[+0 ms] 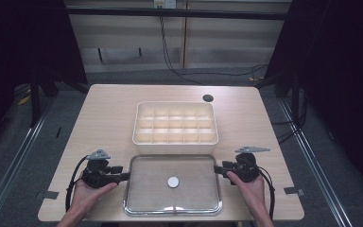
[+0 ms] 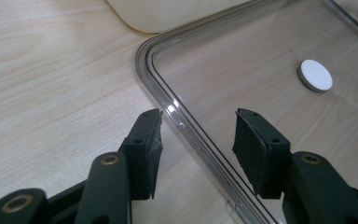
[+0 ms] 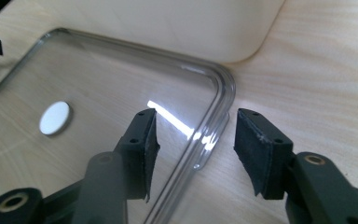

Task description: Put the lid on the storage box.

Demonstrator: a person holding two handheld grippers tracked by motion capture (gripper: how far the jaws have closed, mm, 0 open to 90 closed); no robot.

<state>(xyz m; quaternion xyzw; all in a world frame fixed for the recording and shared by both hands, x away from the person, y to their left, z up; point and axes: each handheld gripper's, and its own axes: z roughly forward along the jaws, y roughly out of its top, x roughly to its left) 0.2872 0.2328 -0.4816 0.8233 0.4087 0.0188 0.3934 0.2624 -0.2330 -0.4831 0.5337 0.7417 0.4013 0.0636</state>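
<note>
A clear plastic lid (image 1: 151,187) lies flat on the wooden table's near half, with a small white disc (image 1: 173,181) at its middle. My left gripper (image 1: 126,176) is at the lid's left rim. In the left gripper view the rim (image 2: 182,125) runs between the pads of that gripper (image 2: 198,135), and neither pad touches it. My right gripper (image 1: 217,169) stands the same way at the right rim. In the right gripper view the lid's corner edge (image 3: 214,126) passes between the spread jaws of that gripper (image 3: 193,135). The disc (image 2: 315,74) (image 3: 54,117) lies farther in.
A cream box (image 1: 175,141) divided into several compartments stands just behind the lid, its wall close to both grippers (image 2: 168,14) (image 3: 182,28). A round black hole (image 1: 208,98) sits in the tabletop at the back. Bare wood lies to either side of the lid.
</note>
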